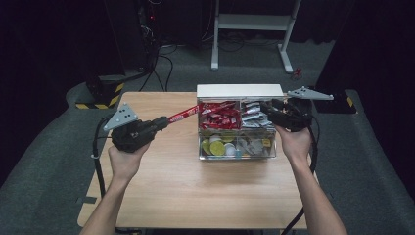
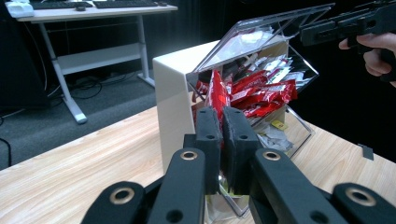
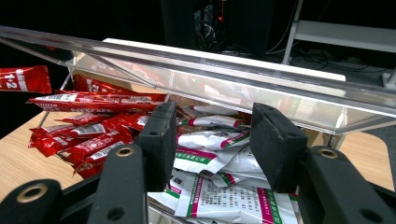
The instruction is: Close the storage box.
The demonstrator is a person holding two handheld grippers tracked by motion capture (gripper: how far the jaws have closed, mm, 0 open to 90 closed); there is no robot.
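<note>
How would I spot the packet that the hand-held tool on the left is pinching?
Start at the clear plastic organiser box on the wooden table. A long red stick sachet juts from its upper left compartment, clamped in the left gripper. The other red sachets lie inside.

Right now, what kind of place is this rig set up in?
Probably a lab or recording studio: black curtains all round, grey carpet, cables trailing to equipment, and a white desk frame behind the wooden table.

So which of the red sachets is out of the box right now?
The red sachet pinched in the left gripper, sticking out left of the clear box; the others lie piled inside.
</note>
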